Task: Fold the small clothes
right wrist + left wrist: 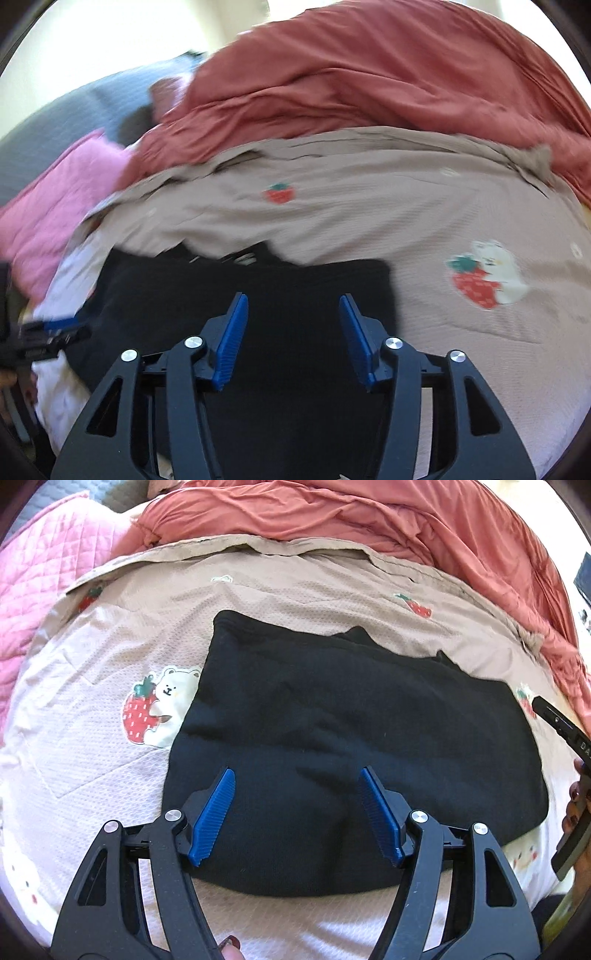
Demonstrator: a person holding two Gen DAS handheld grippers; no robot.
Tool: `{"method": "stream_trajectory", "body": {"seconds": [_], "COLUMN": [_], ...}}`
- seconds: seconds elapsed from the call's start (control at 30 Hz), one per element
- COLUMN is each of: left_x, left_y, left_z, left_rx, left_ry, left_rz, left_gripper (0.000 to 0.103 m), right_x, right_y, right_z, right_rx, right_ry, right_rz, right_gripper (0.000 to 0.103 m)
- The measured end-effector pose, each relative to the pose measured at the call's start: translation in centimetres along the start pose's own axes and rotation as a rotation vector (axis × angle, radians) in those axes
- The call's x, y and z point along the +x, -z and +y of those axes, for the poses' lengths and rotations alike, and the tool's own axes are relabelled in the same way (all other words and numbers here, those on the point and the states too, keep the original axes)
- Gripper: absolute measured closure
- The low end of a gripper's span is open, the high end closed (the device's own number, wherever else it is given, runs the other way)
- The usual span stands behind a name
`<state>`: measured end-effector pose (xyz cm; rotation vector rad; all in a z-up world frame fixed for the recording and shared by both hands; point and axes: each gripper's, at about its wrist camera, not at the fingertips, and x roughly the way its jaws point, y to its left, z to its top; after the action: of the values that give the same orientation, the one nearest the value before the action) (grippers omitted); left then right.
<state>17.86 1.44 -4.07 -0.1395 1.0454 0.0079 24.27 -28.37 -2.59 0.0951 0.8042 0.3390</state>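
The black garment (pixel 354 746) lies flat on the bed's strawberry-print sheet (pixel 110 635), filling the centre of the left wrist view, its long axis running left to right across the frame. The left gripper (pixel 297 814) hangs over the garment's near edge, jaws released and empty. The right gripper (pixel 293 338) is likewise released and empty over the garment's right portion, so both hands appear about equally near; the right view is blurred.

Both claws (pixel 297 812) (pixel 293 339) agape, empty
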Motion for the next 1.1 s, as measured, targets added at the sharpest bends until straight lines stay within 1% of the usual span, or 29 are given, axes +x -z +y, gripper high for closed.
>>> {"method": "stream_trajectory", "body": {"seconds": [0.07,0.13,0.23,0.3,0.37,0.5,0.7,0.83,1.1], "left_x": [0.2,0.3,0.6,0.6,0.6,0.5,0.6,0.5,0.6], "left_y": [0.6,1.3,2.2,2.7,2.9,3.4,3.8,3.8,3.7], "left_z": [0.0,0.1,0.1,0.1,0.1,0.4,0.7,0.8,1.2], "left_rx": [0.023,0.034,0.056,0.068,0.075,0.077,0.099,0.104,0.106], "left_ry": [-0.008,-0.011,-0.017,-0.018,-0.013,0.011,0.036,0.052,0.085], "left_rz": [0.012,0.017,0.012,0.004,-0.005,-0.016,-0.03,-0.031,-0.026], "left_gripper": [0.042,0.041,0.038,0.038,0.038,0.038,0.037,0.036,0.035], "right_x": [-0.1,0.1,1.0,2.0,3.3,3.5,3.3,3.1,2.7], "right_y": [0.7,1.7,3.2,4.2,5.2,5.8,6.3,6.5,6.9], "right_z": [2.0,3.8,5.8,6.7,6.8,7.1,6.9,7.1,7.2], "right_rx": [-0.056,-0.102,-0.147,-0.168,-0.187,-0.202,-0.188,-0.189,-0.173], "right_ry": [-0.038,-0.07,-0.09,-0.072,-0.01,0.01,0.025,0.051,0.086], "right_rz": [0.014,0.043,0.102,0.157,0.215,0.199,0.171,0.145,0.138], "right_gripper": [0.049,0.046,0.046,0.046,0.045,0.043,0.041,0.039,0.033]}}
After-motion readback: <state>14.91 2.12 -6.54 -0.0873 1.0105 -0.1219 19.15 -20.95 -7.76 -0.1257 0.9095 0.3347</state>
